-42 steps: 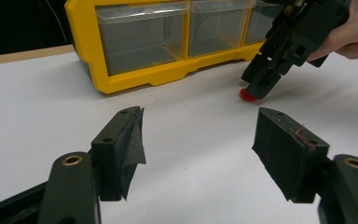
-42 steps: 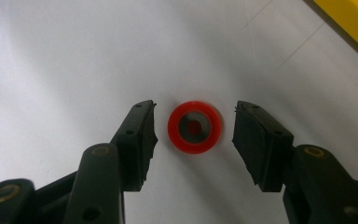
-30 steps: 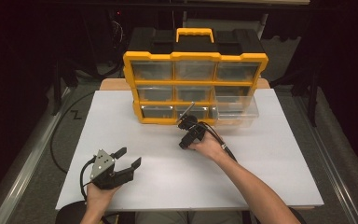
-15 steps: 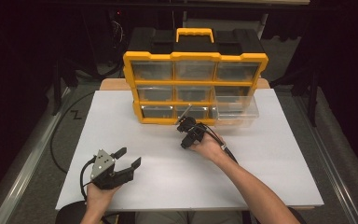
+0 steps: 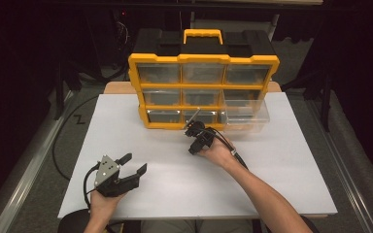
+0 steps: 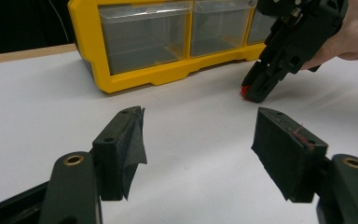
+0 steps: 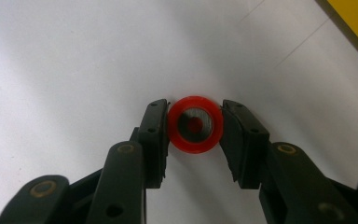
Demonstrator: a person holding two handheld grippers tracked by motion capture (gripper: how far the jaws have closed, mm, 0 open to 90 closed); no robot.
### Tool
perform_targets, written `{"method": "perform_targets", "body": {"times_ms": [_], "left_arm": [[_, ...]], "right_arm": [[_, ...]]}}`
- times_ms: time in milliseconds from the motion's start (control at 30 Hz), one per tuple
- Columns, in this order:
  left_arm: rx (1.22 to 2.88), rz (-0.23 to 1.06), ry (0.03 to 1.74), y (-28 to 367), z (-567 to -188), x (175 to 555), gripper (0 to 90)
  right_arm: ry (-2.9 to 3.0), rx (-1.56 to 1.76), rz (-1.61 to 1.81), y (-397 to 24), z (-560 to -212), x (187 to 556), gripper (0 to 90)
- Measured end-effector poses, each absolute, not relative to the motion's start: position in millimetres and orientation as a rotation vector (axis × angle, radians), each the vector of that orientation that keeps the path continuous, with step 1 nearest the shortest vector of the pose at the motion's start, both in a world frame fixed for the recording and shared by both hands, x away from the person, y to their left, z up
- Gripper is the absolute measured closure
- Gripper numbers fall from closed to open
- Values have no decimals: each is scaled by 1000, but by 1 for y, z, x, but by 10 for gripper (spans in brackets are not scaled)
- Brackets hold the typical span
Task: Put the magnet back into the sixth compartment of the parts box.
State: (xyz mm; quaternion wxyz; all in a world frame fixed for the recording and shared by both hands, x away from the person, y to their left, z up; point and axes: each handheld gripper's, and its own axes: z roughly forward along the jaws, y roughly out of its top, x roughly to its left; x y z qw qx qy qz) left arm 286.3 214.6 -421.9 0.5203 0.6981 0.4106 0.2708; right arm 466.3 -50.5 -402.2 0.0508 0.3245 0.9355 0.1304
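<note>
Red plastic ring with a grey centre (image 7: pixel 195 124), small, light and stiff by judgement, lies flat on the white bench (image 5: pixel 272 160) between the right gripper (image 7: pixel 195 133) fingers, which press its opposite outer edges. That rim is the sensible hold, though smooth and likely to slip. The left gripper (image 6: pixel 198 144) fingers stand wide apart, empty.

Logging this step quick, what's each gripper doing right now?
Left gripper: open, holding nothing.
Right gripper: closed on a red ring.
</note>
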Motion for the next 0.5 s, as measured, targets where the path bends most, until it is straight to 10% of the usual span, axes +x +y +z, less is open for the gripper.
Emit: {"method": "perform_targets", "body": {"times_ms": [500], "left_arm": [[1674, 650, 981, 215, -422, 286, 335]], "right_arm": [[2864, 931, 446, -54, -389, 454, 647]]}}
